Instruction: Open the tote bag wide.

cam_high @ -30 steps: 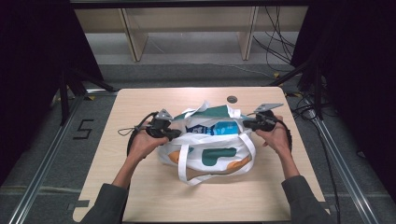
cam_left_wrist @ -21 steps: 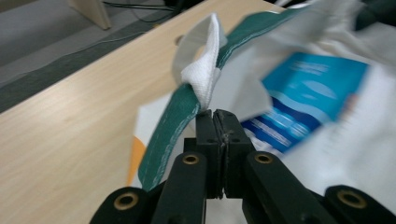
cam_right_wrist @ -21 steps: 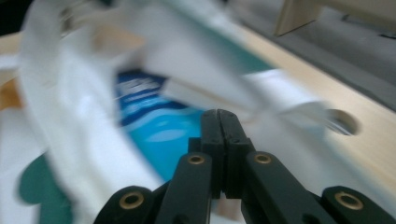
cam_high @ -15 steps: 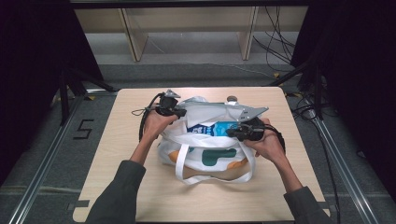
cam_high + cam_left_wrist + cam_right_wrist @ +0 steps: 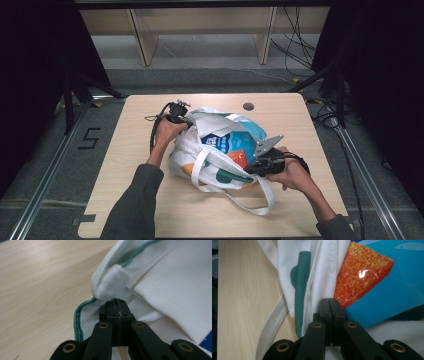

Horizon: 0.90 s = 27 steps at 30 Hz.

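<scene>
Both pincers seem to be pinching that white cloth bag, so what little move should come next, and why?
Probably pull the rims slightly apart: left gripper and right gripper are each shut on the white cloth tote bag, with the blue packet showing inside.

A bag (image 5: 215, 160) lies mid-table (image 5: 130, 150), packets (image 5: 227, 142) inside it.

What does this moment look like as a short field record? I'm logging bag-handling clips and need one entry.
surface: wooden table
main object: white tote bag with green and orange print, mouth held open
contents seen: blue packet; orange packet
left gripper: shut on the bag's green-stitched rim
right gripper: shut on the bag's rim beside the orange packet
loose strap: lying on the table near the person
</scene>
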{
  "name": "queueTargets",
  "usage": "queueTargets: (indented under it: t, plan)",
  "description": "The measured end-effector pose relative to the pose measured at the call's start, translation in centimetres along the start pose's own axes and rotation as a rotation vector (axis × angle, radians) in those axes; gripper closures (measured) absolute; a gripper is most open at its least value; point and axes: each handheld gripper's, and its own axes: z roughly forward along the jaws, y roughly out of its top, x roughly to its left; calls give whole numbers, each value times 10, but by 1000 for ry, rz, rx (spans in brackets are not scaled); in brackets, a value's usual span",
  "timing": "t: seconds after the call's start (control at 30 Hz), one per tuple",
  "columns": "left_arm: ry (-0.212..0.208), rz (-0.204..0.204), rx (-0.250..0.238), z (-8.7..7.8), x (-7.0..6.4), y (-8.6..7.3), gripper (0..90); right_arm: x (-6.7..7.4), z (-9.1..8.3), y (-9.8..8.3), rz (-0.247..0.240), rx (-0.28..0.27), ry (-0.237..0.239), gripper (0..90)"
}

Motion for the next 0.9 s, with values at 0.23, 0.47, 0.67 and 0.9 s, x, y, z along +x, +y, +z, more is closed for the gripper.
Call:
queueTargets:
  t: [0.23, 0.47, 0.67, 0.9]
  plan:
    - [-15, 72, -50, -23, -7, 3, 896, -5, -18, 12, 3, -103, -67, 900]
    - [-63, 113, -164, -62, -10, -15, 883, -42, -60, 43, 60, -425, -374, 900]
    - [-95, 103, -214, -79, -8, -41, 869, -75, -52, 50, 119, -381, -463, 900]
    - [-116, 114, -240, -83, -12, -50, 871, -57, -53, 50, 45, -489, -366, 900]
